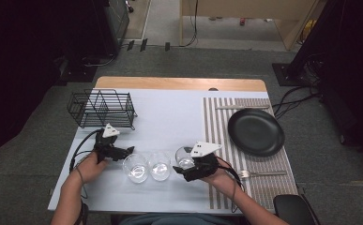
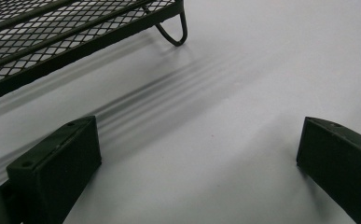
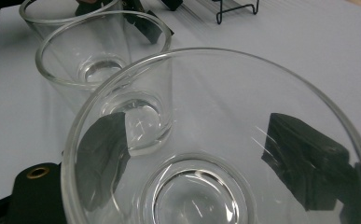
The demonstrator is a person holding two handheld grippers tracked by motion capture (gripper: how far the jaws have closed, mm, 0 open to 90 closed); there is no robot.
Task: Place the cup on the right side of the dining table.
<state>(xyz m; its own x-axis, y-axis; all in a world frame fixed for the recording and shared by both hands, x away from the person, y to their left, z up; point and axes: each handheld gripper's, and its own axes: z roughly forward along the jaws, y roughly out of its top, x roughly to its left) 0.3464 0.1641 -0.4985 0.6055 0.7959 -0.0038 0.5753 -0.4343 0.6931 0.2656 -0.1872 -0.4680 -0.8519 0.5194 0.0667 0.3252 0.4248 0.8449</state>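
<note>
Three clear glasses stand in a row near the table's front. My right gripper (image 1: 185, 165) holds the right glass (image 1: 184, 156) between its jaws. In the right gripper view my right gripper (image 3: 206, 154) has a jaw against each side of this glass (image 3: 197, 198), showing through its wall. Beyond it are the middle glass (image 3: 103, 65) (image 1: 159, 165) and the left glass (image 3: 52, 14) (image 1: 135, 167). My left gripper (image 1: 128, 151) (image 2: 197, 149) is open over the white mat, just left of the left glass, with nothing between its jaws.
A black wire rack (image 1: 102, 108) (image 2: 52, 32) stands at the back left, close ahead of my left gripper. On the striped placemat (image 1: 216, 140) to the right lie a black plate (image 1: 255, 131), a fork (image 1: 262, 174) and a knife (image 1: 242, 107).
</note>
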